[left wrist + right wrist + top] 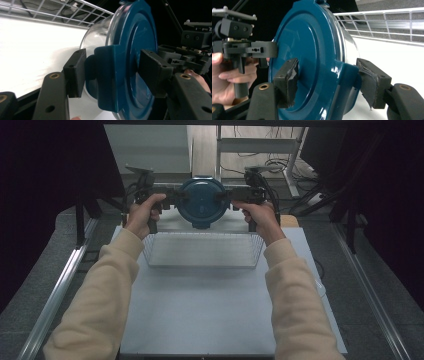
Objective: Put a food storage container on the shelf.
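Blue-lidded container (202, 202) hangs gripped between left claw (176, 196) and right claw (227, 196).

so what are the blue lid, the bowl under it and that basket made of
Blue lid: looks like glossy moulded plastic, with sharp highlights and moulded rings and clip tabs.
Bowl: clear, probably glass or hard plastic; the white table shows through it.
Basket: thin white-coated metal wire, seemingly, in an open grid.

The right gripper (325, 82) clamps the blue lid's (312, 50) side latch above the wire basket (387, 22).
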### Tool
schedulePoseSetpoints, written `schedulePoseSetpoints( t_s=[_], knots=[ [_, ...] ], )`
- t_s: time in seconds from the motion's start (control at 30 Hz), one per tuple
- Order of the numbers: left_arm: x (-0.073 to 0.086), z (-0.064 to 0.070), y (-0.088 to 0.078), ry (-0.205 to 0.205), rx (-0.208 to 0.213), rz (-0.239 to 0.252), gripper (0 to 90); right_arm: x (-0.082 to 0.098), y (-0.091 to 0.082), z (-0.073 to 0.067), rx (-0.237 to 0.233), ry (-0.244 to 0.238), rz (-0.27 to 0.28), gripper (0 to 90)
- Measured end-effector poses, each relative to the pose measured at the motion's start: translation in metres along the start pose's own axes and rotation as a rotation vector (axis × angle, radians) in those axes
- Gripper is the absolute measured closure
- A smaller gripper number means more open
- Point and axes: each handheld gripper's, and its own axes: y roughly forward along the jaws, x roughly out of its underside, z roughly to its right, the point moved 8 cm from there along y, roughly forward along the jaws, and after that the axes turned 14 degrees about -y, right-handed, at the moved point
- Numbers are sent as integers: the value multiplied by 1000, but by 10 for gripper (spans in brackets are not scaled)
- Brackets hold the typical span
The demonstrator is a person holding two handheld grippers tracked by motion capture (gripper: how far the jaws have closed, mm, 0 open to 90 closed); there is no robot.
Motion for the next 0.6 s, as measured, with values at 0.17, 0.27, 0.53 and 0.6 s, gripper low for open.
schedulePoseSetpoints(
  t_s=[0.17, 0.27, 0.53, 0.6],
  knots=[
    [-4, -7, 7, -49, 3, -14, 397, 0, 6, 10, 1, 80, 5, 341],
    [-6, -11, 11, -74, 13, -21, 393, 1, 9, 14, 5, 119, 1, 336],
    [-8, -16, 16, -103, 17, -17, 386, 4, 14, 22, 1, 204, -11, 324],
    [-8, -16, 16, -103, 18, -17, 386, 4, 14, 22, -3, 206, -8, 324]
  ],
)
